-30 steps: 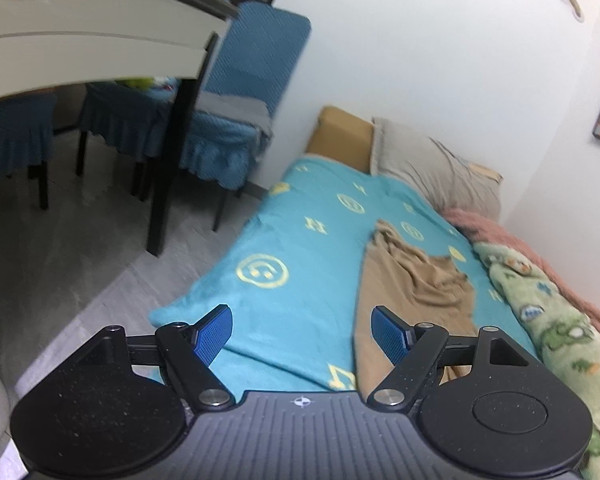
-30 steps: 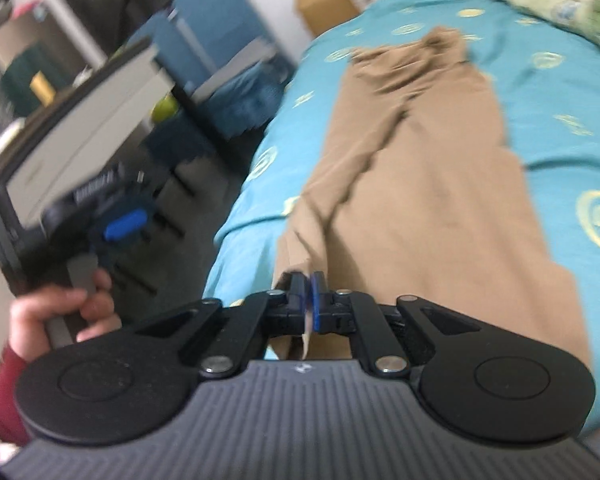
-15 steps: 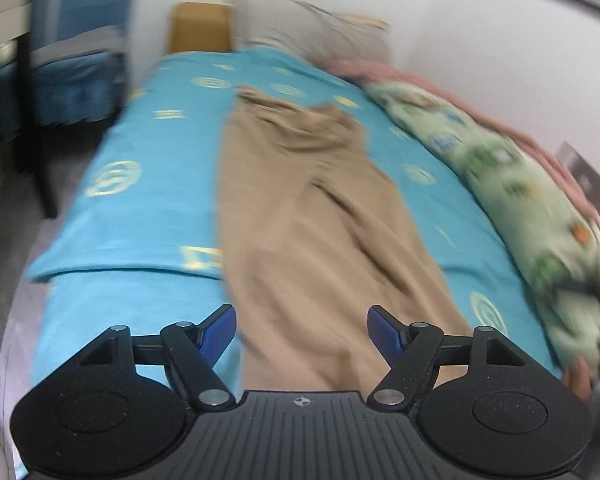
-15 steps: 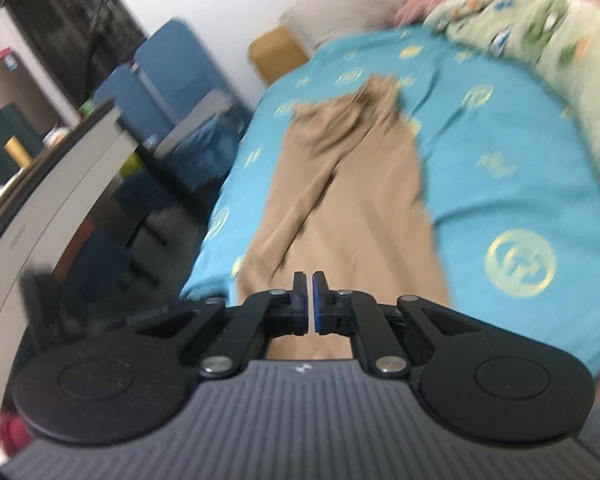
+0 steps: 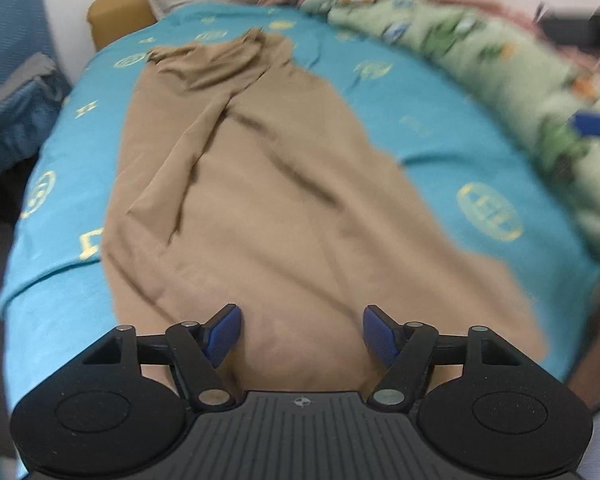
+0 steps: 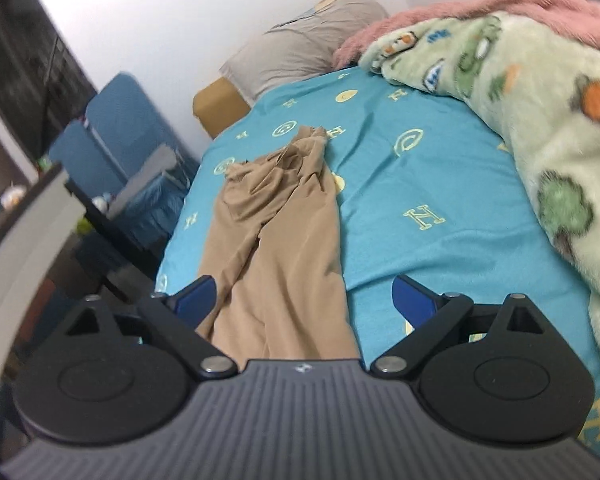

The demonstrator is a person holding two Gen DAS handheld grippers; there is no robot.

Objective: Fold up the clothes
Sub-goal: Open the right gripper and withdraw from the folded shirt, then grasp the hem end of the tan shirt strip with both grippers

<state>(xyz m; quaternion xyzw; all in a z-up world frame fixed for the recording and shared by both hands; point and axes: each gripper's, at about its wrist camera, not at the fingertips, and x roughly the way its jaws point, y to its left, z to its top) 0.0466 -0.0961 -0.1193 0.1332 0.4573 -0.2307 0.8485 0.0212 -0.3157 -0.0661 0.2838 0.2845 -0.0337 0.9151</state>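
A tan garment [image 5: 260, 184] lies stretched lengthwise on the turquoise bed sheet [image 5: 440, 120], wrinkled toward its far end. My left gripper [image 5: 300, 332] is open just above the garment's near end, with nothing between its blue pads. In the right wrist view the same tan garment [image 6: 276, 240] runs away from me down the sheet [image 6: 420, 184]. My right gripper [image 6: 304, 296] is open over the garment's near right edge and holds nothing. The other gripper's blue pad [image 5: 596, 126] shows blurred at the far right of the left wrist view.
A green patterned fleece blanket [image 6: 532, 112] and a pink one [image 6: 460, 12] are piled along the bed's right side. A grey pillow [image 6: 304, 48] lies at the head. Blue-covered chairs [image 6: 120, 140] and a table edge [image 6: 24, 232] stand left of the bed.
My right gripper was shut on the garment's near edge a second ago; now it is open and lifted back. My left gripper swung from the bed's left side to over the garment's near end.
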